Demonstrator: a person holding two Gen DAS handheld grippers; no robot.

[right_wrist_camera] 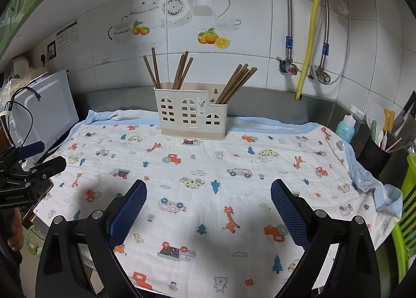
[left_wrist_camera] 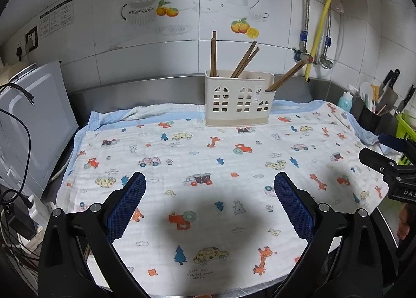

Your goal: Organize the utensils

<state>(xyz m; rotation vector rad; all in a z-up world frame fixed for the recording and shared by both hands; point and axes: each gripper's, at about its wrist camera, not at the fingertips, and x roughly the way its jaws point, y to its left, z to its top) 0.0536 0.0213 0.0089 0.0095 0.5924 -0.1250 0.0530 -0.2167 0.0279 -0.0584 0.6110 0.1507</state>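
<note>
A cream plastic utensil holder (left_wrist_camera: pixel 238 100) (right_wrist_camera: pixel 191 112) with window-shaped cutouts stands at the back of a cartoon-print cloth (left_wrist_camera: pixel 208 168) (right_wrist_camera: pixel 208 168). Several brown chopsticks (left_wrist_camera: pixel 244 60) (right_wrist_camera: pixel 182 70) stick up from its three compartments, leaning at different angles. My left gripper (left_wrist_camera: pixel 209 181) hovers open over the cloth's near half with nothing between its blue pads. My right gripper (right_wrist_camera: pixel 208 188) is likewise open and empty, well short of the holder. Each gripper shows at the edge of the other's view, the right gripper (left_wrist_camera: pixel 384 162) and the left gripper (right_wrist_camera: pixel 31 165).
A white appliance (left_wrist_camera: pixel 33 121) with cables stands at the left. At the right are a black pot of kitchen tools (right_wrist_camera: pixel 374 152), knives, a blue bottle (right_wrist_camera: pixel 345 126) and a green rack (right_wrist_camera: pixel 408 209). Pipes and a yellow hose (right_wrist_camera: pixel 310 30) run down the tiled wall.
</note>
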